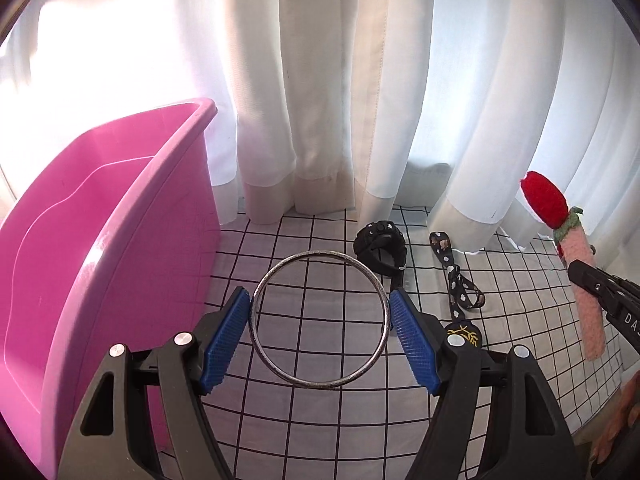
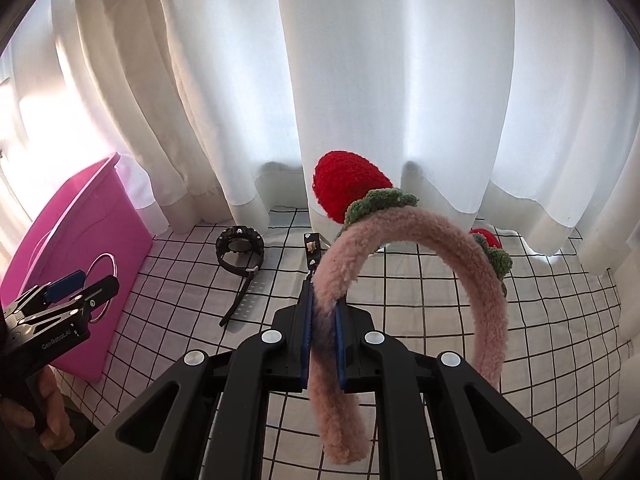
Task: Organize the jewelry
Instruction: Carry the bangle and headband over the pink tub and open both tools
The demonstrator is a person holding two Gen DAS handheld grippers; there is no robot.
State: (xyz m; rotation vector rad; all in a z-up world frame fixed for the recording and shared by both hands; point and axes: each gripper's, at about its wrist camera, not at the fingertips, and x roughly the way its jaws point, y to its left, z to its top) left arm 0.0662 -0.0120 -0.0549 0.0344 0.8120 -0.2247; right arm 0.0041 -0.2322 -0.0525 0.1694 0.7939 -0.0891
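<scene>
Risk: bangle [image 1: 319, 318] pinched only at rim edges, could pop out en route to pink bin [image 1: 108, 240]. My left gripper [image 1: 320, 322], just right of bin, clamps bangle, jaws wide. Further right of bin, right gripper [image 2: 324, 344] nearly closed on fuzzy headband [image 2: 404, 248]; watch [image 1: 380, 246], strap [image 1: 456, 280] on cloth.

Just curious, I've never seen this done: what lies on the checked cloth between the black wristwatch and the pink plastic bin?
Nothing: that stretch of white checked cloth between the black wristwatch and the pink plastic bin is bare, seen best in the right wrist view.
</scene>
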